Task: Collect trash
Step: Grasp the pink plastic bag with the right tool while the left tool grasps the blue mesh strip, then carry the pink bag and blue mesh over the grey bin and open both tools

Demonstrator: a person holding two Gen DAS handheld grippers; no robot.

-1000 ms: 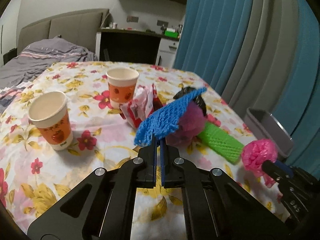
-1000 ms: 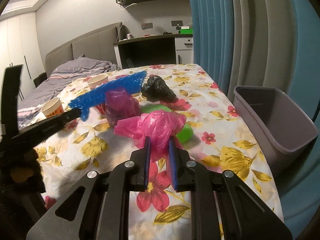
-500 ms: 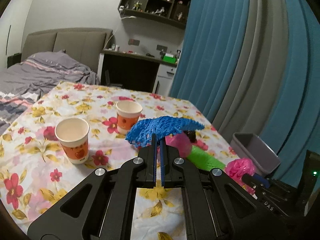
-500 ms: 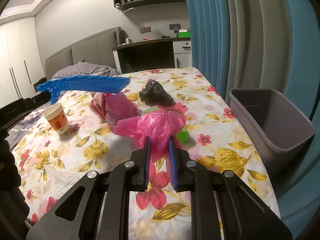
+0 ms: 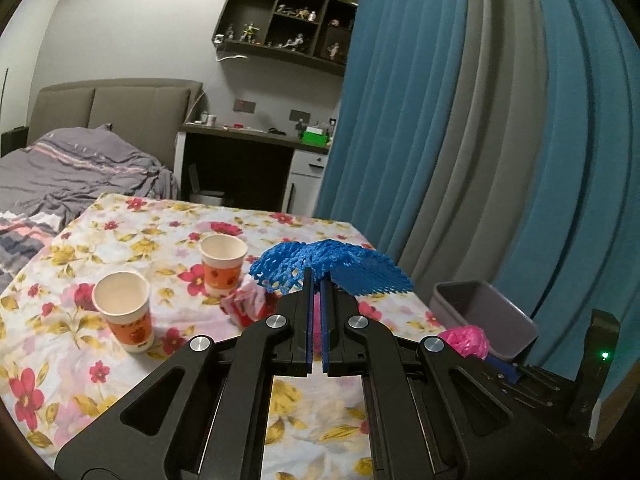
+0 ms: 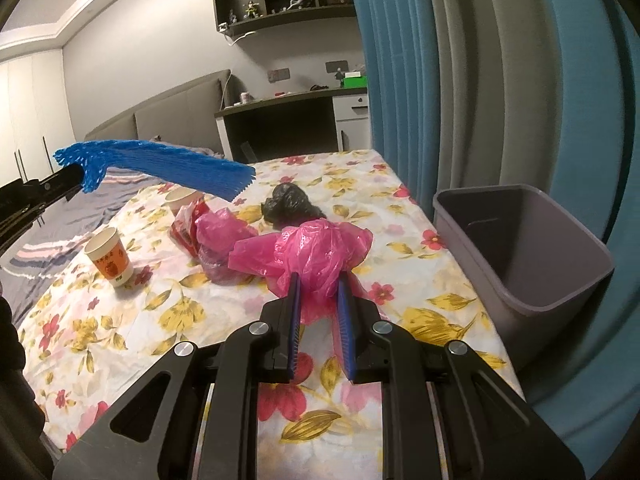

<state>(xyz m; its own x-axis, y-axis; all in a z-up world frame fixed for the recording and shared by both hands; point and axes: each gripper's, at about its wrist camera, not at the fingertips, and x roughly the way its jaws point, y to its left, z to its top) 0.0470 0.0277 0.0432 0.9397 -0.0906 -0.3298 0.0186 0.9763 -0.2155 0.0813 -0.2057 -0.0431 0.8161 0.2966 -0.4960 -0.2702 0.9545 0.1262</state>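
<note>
My left gripper [image 5: 317, 276] is shut on a blue foam net sleeve [image 5: 332, 266], lifted well above the flowered table [image 5: 72, 344]; the same blue net sleeve [image 6: 160, 168] hangs from the left gripper [image 6: 76, 178] at the upper left of the right wrist view. My right gripper [image 6: 319, 280] is shut on a crumpled pink plastic bag [image 6: 316, 252], held above the table near the grey bin [image 6: 520, 256]. That pink bag [image 5: 466, 340] shows at the lower right of the left wrist view, beside the grey bin [image 5: 480, 312].
On the table stand two paper cups [image 5: 124, 312] [image 5: 222, 258], a red-and-white wrapper [image 5: 246, 306], a second pink bag [image 6: 218, 240] and a black bag [image 6: 290, 202]. Blue and grey curtains [image 6: 460, 80] hang to the right; a bed [image 5: 60, 172] lies at the left.
The left gripper has risen with the blue net sleeve, off the pile of trash. The right gripper has shifted slightly with the pink bag, and the bin looks nearer.
</note>
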